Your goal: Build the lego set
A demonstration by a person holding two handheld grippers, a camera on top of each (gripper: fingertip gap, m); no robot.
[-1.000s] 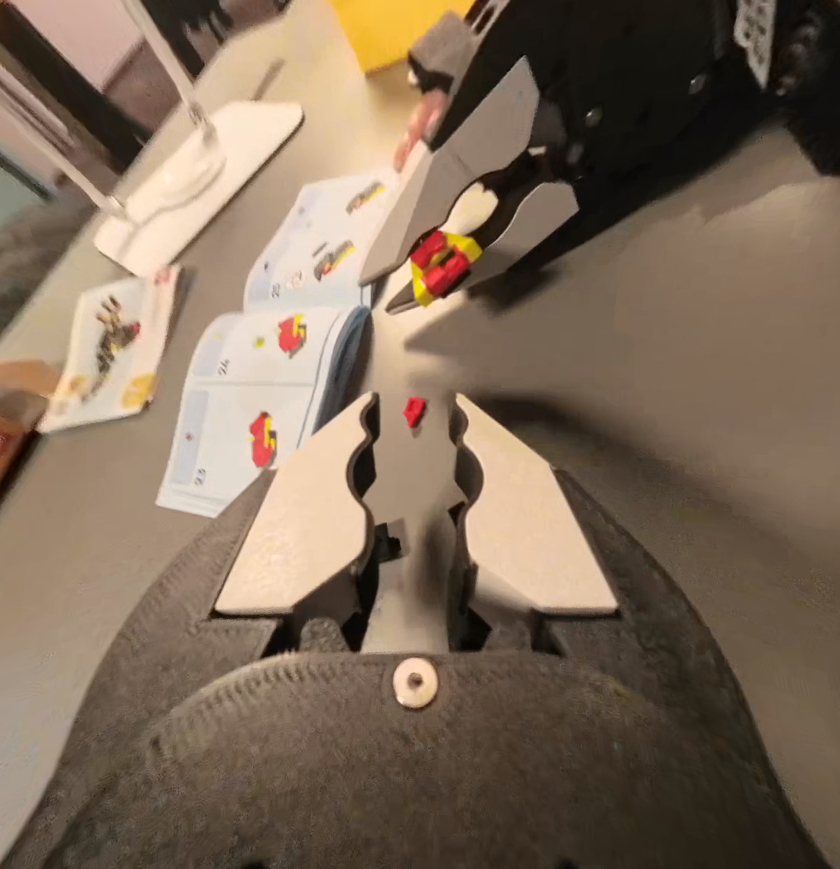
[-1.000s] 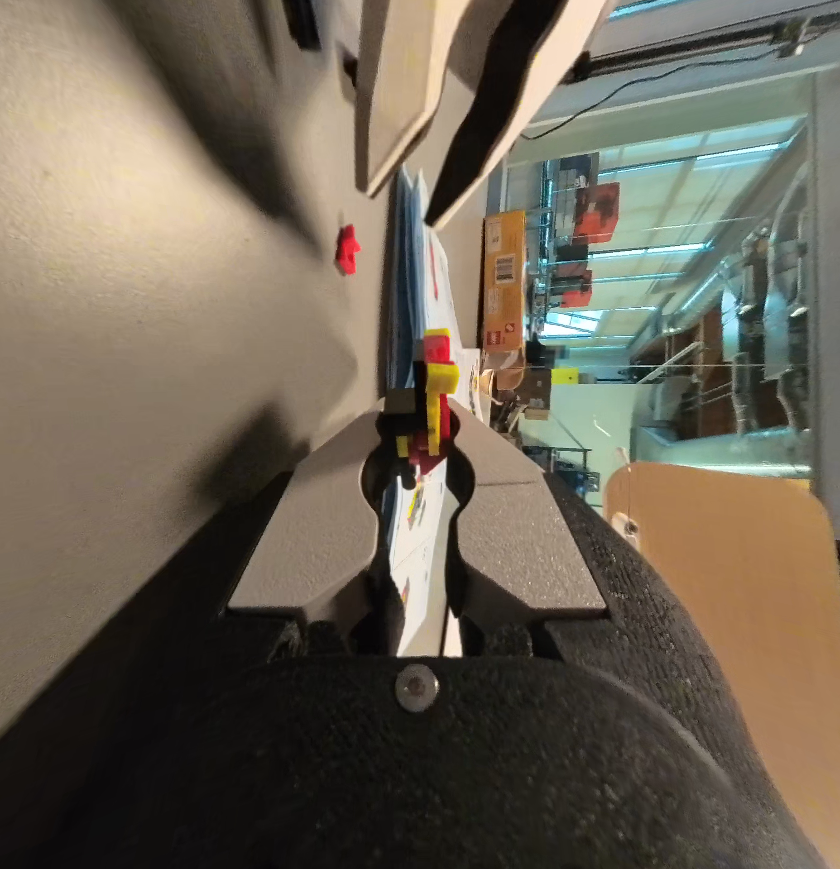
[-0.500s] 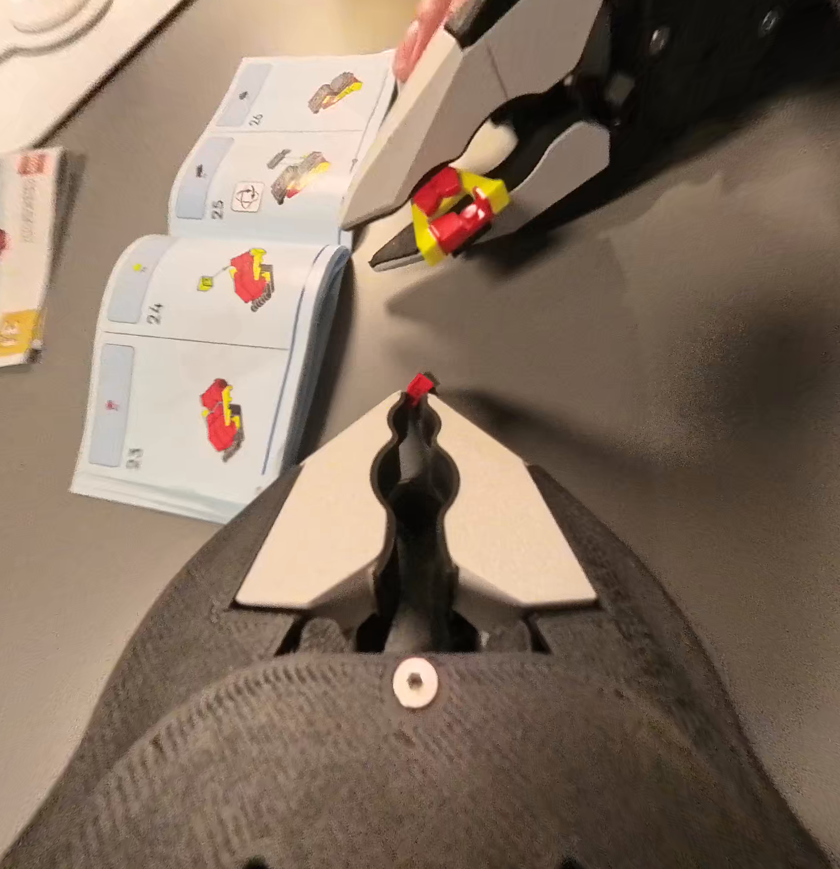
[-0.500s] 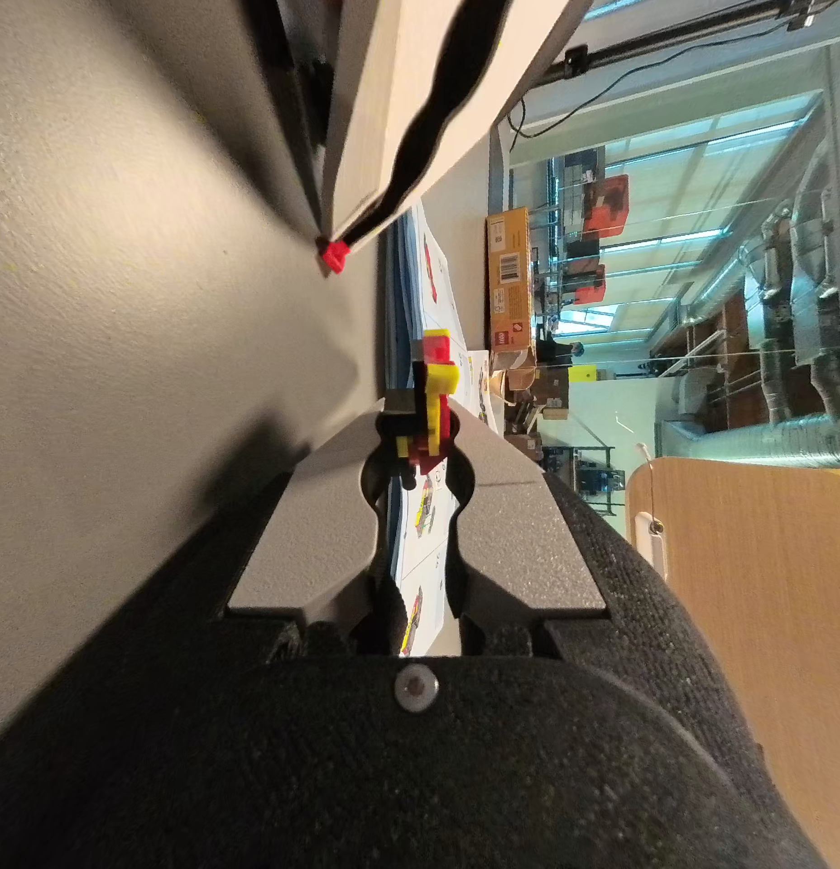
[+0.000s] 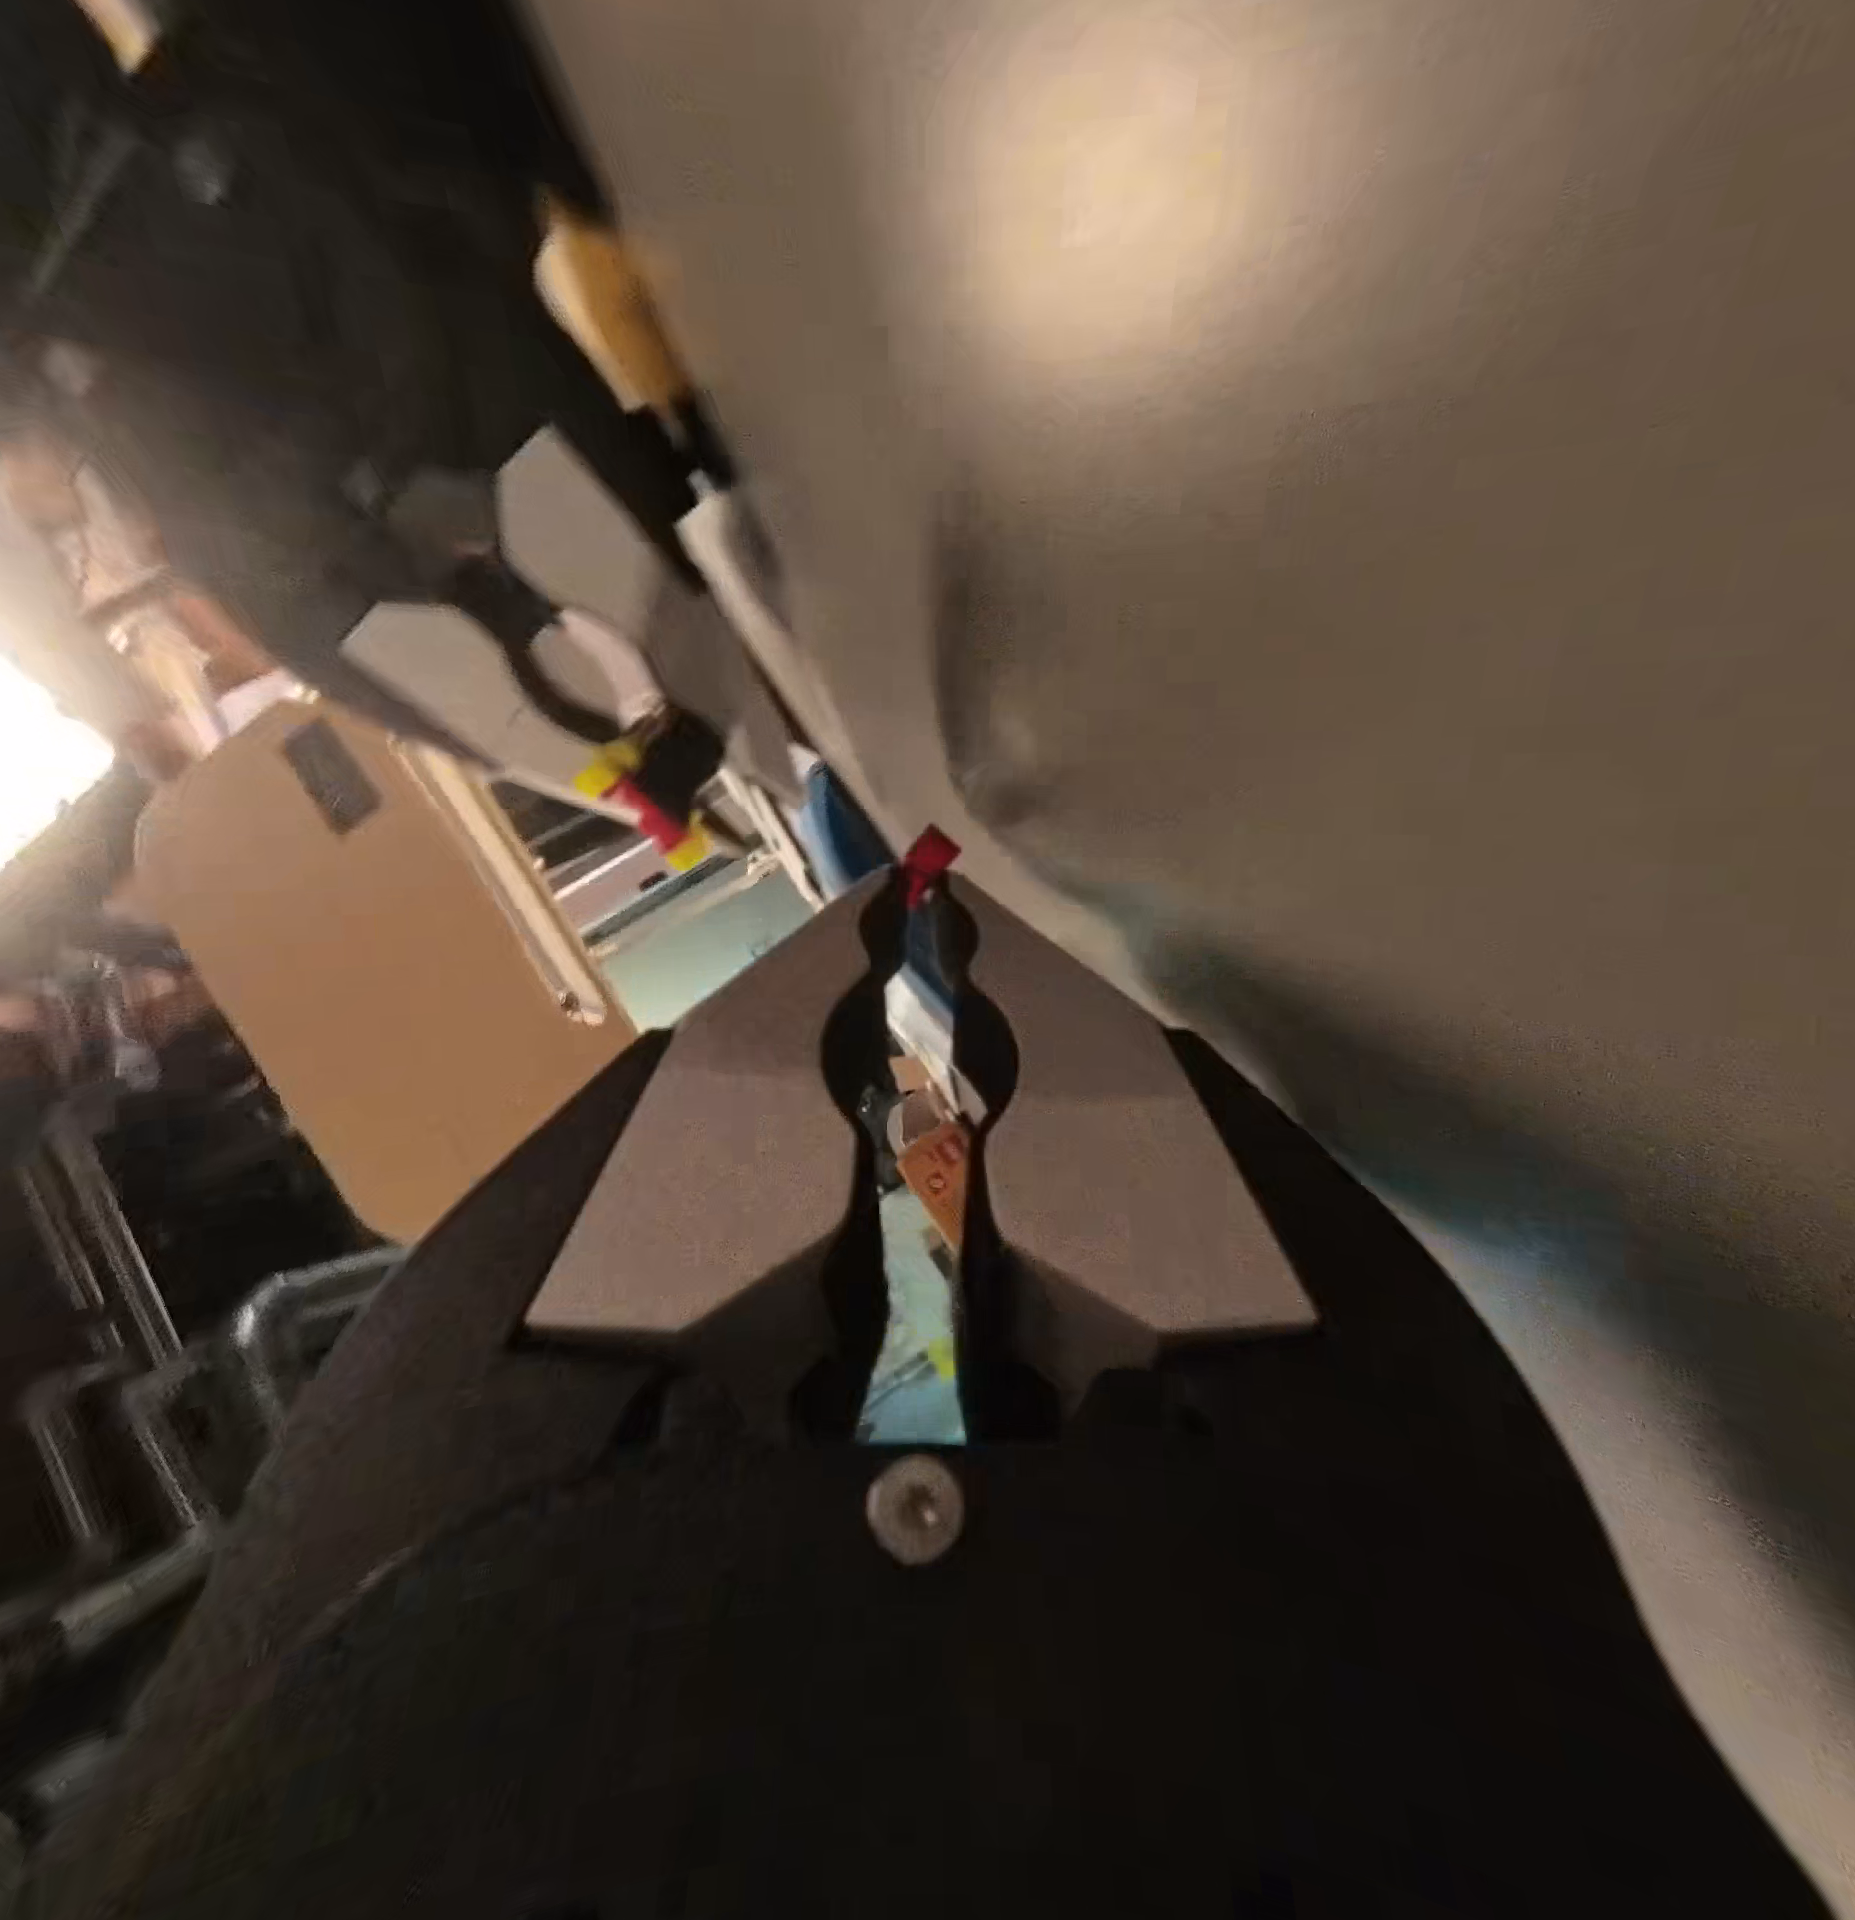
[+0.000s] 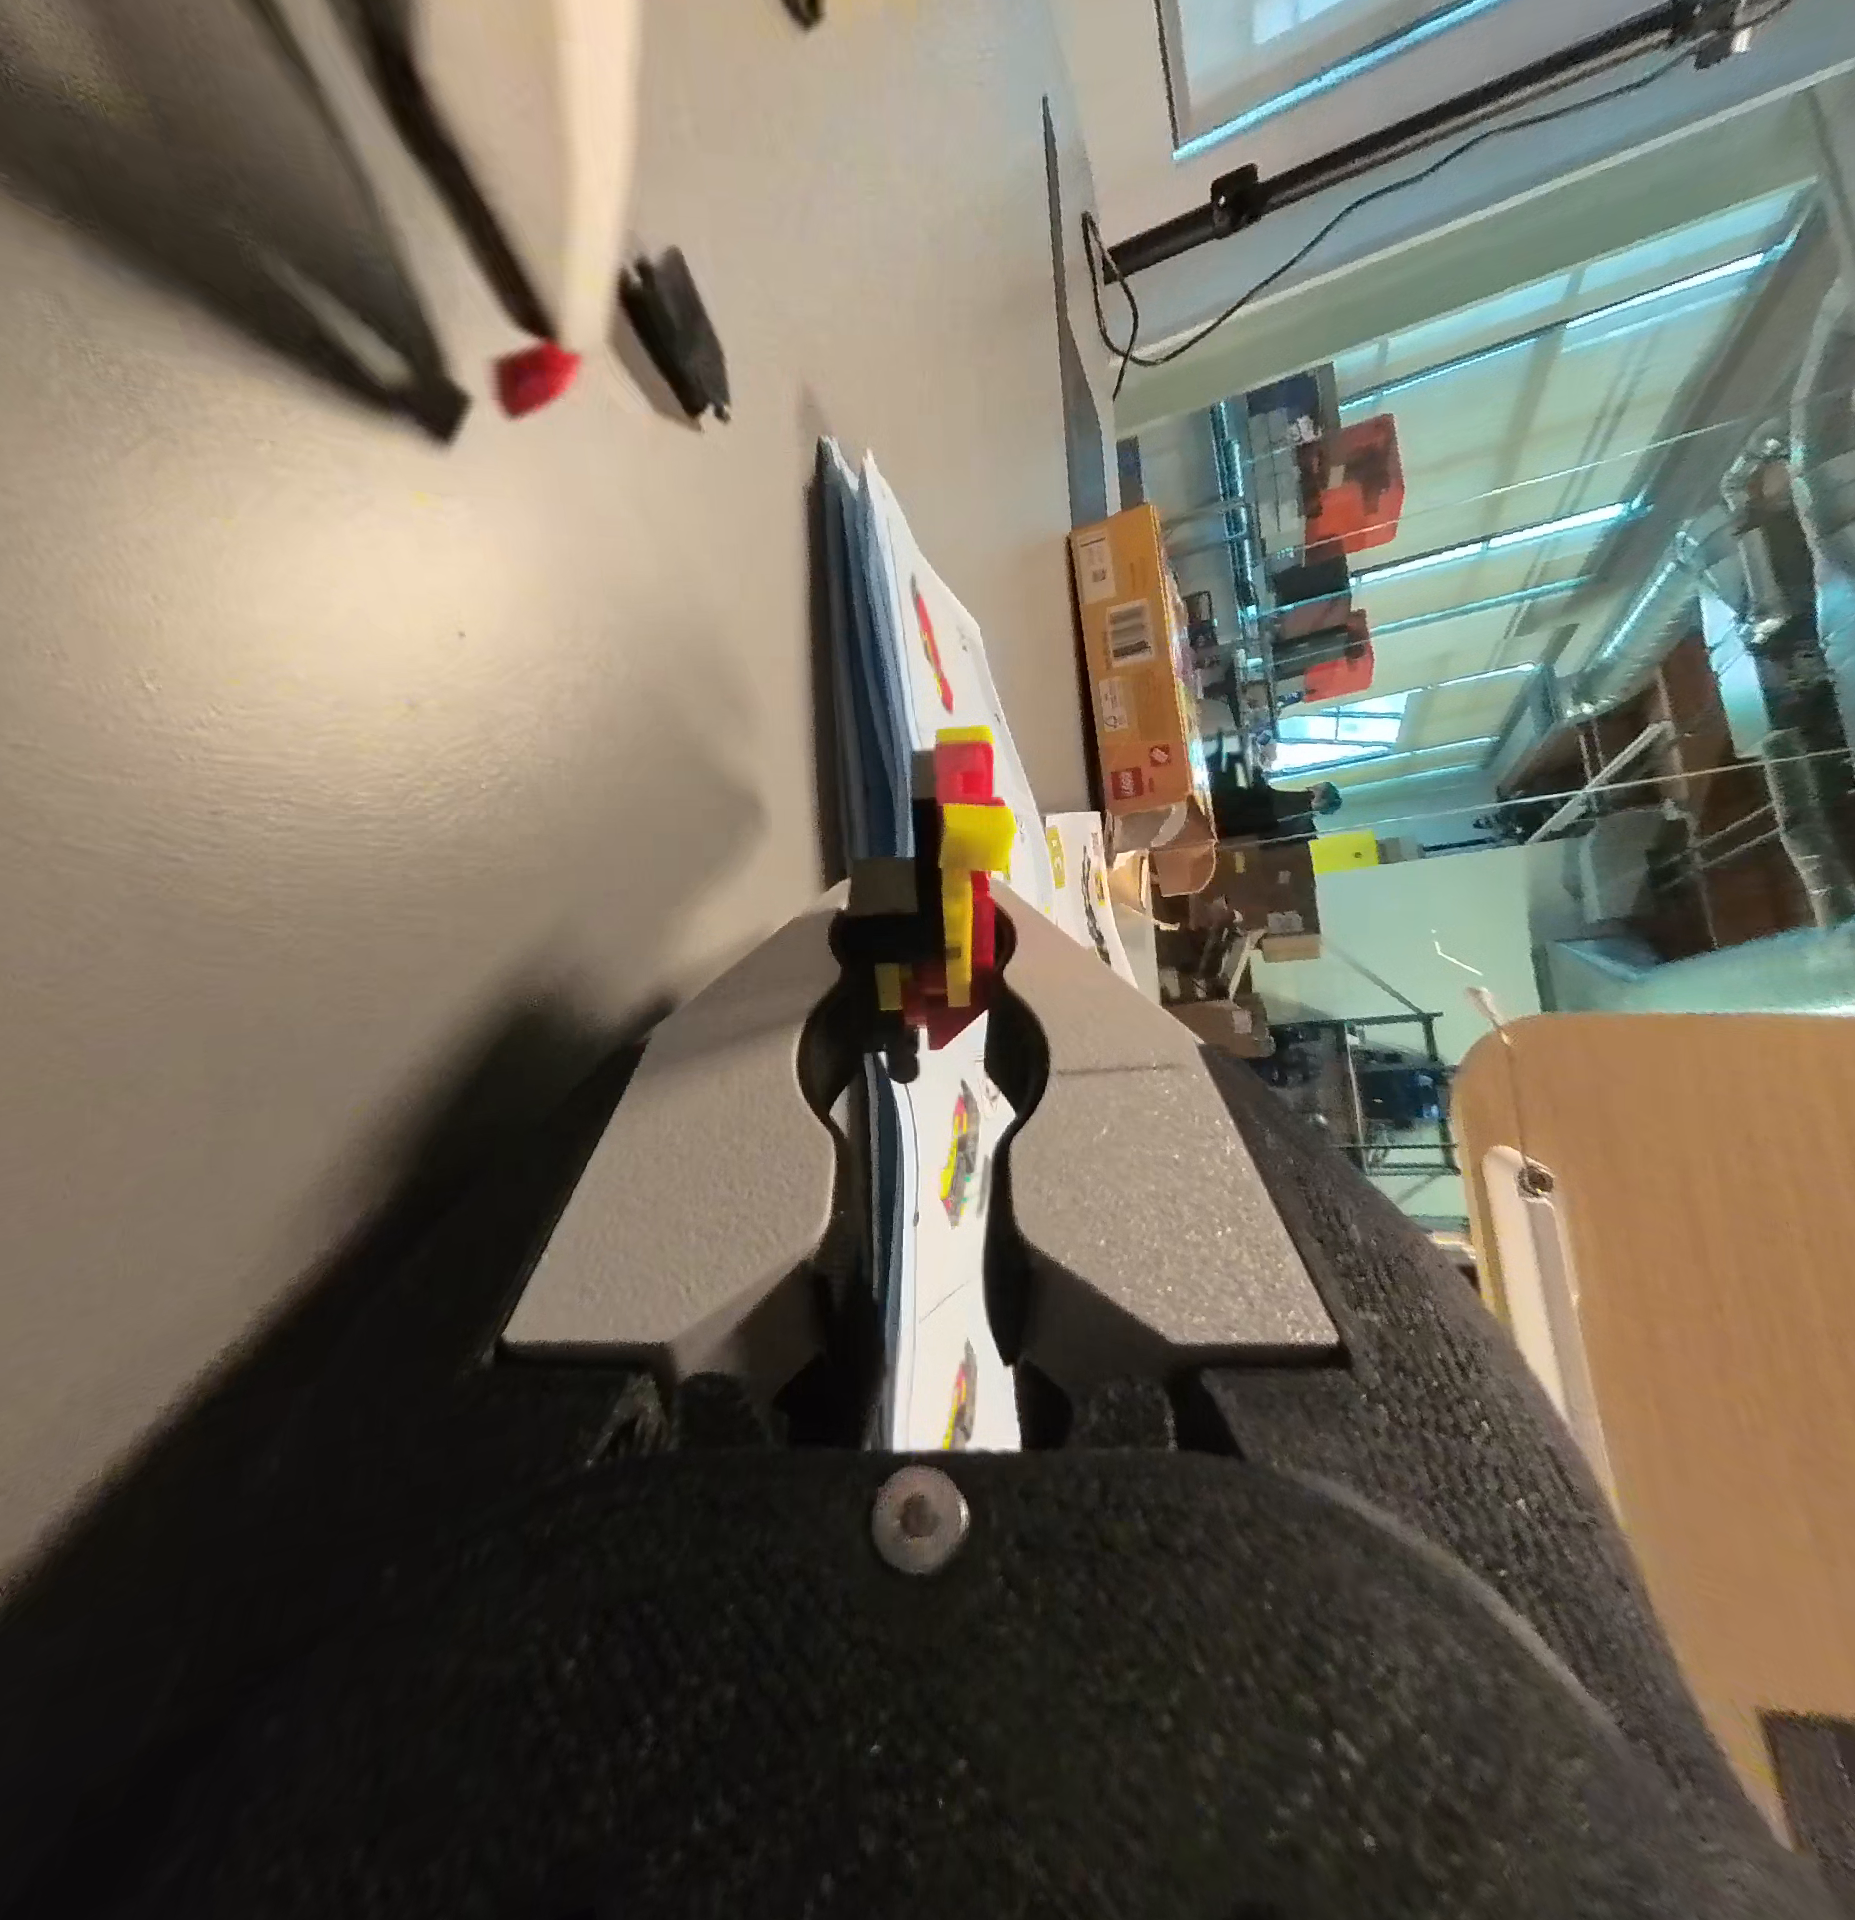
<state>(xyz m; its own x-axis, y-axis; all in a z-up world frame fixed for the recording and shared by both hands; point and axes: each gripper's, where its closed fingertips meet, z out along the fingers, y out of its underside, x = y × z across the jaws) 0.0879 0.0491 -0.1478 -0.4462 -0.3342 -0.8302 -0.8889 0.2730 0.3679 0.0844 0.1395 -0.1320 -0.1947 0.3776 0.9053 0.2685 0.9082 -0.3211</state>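
**Lego build, mid-assembly: one brick in transit**

- Left gripper (image 5: 921,871): fingers pinch a small red brick (image 5: 929,854) at the very tips, lifted off the table.
- Right gripper (image 6: 928,935): clamped on the red-and-yellow sub-assembly (image 6: 949,894); from it, the brick sits at 11 o'clock.
- Judged remaining: joining the brick, and further steps.
- Surface: grey table (image 6: 279,727); open instruction booklet (image 6: 933,644) at 12 o'clock, orange box (image 6: 1131,665) at 1 o'clock.
- Room: glazed workshop.
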